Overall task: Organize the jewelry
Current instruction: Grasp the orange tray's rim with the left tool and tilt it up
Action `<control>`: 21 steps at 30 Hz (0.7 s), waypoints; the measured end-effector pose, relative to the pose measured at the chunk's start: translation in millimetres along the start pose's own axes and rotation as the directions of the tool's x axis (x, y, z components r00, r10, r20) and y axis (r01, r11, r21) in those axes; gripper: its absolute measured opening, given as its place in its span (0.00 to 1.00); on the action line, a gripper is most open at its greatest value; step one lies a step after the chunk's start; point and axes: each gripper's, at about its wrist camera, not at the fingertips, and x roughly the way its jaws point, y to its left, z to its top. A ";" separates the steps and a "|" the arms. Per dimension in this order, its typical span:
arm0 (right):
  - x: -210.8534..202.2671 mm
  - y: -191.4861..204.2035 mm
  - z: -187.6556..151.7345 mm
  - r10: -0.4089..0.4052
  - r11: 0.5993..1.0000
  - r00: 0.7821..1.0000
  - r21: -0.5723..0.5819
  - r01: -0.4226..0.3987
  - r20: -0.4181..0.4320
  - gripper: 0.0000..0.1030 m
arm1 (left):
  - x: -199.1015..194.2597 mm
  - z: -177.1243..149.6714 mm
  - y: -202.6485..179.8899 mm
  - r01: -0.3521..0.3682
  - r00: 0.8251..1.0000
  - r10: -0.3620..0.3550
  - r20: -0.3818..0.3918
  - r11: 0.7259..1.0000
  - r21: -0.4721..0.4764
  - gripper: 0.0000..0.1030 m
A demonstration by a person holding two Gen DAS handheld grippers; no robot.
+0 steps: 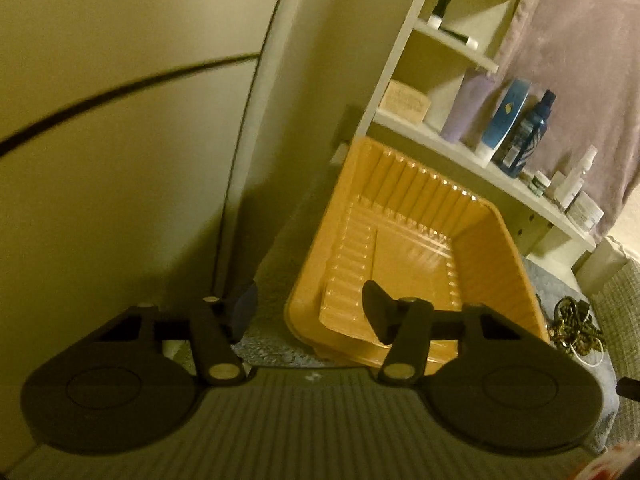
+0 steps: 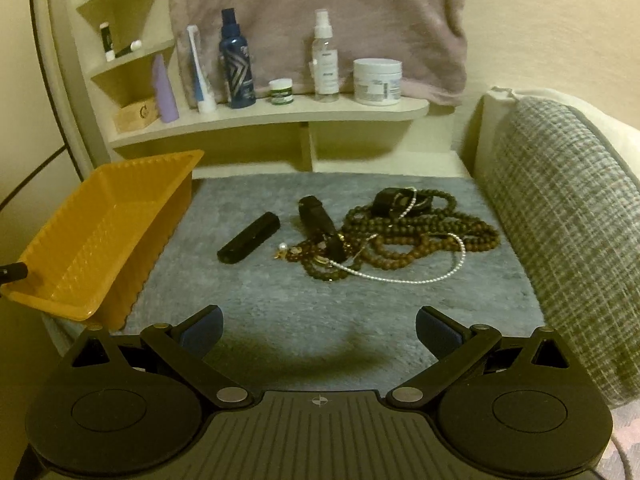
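Observation:
An empty orange ribbed plastic tray (image 1: 404,240) (image 2: 100,232) stands at the left edge of the grey rug (image 2: 280,300). My left gripper (image 1: 310,308) straddles the tray's near left wall. One finger is inside the tray, the other outside, and a gap of rug shows beside the wall, so it is open. Tangled brown bead necklaces (image 2: 400,240) (image 1: 572,328), a pearl strand (image 2: 420,278) and three black cases (image 2: 250,242) lie mid-rug. My right gripper (image 2: 319,328) hovers open over the rug's near part, well short of the jewelry.
A cream shelf (image 2: 280,114) behind the rug carries bottles and jars, with a pinkish towel (image 2: 320,0) hanging above. A checked cushion (image 2: 560,220) borders the rug on the right. A wall with a dark cable (image 1: 120,92) stands left of the tray.

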 end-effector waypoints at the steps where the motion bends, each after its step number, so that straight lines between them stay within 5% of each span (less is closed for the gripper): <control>1: 2.0 2.1 0.6 -0.001 1.000 1.000 -0.005 0.001 -0.005 0.99 | 4.3 1.3 3.0 0.015 1.000 -0.015 -0.021 1.000 -0.004 0.45; 8: 19.4 13.8 0.4 0.008 1.000 0.999 -0.008 -0.008 -0.041 0.99 | 26.7 14.1 3.3 0.041 0.993 -0.034 -0.117 0.997 0.059 0.26; 21: 27.2 11.1 0.6 0.006 1.000 0.999 -0.005 -0.006 -0.050 0.99 | 45.3 22.8 -3.3 0.065 0.975 -0.043 -0.217 0.993 0.094 0.13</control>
